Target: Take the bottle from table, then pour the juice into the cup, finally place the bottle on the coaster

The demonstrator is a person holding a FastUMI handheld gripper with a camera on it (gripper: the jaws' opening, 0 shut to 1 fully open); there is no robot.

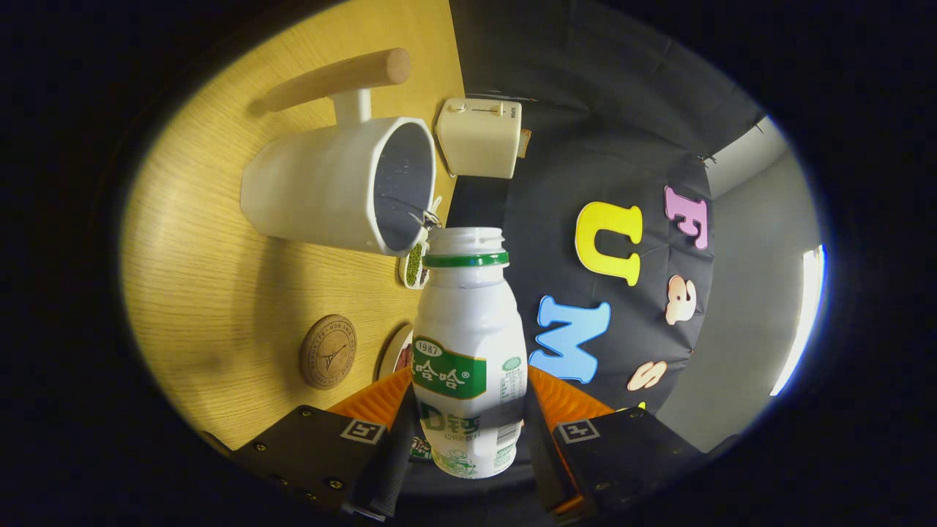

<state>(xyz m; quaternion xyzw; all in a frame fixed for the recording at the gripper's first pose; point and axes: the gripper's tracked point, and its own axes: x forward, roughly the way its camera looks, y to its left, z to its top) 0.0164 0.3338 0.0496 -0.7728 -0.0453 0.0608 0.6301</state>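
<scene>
My gripper is shut on a white plastic bottle with a green label and a green neck ring. Its cap is off. The whole view is rolled sideways, so the bottle is tipped over relative to the table. Its open mouth sits right beside the rim of a white cup with a wooden handle. The cup stands on the wooden table, and its dark inside faces the bottle mouth. A round cork coaster lies on the table beside the bottle's body, nearer to the fingers than the cup.
A cream box-shaped appliance stands at the table's back edge beyond the cup. A small dish of green bits lies between the cup and the bottle. The rim of a plate shows beside the coaster.
</scene>
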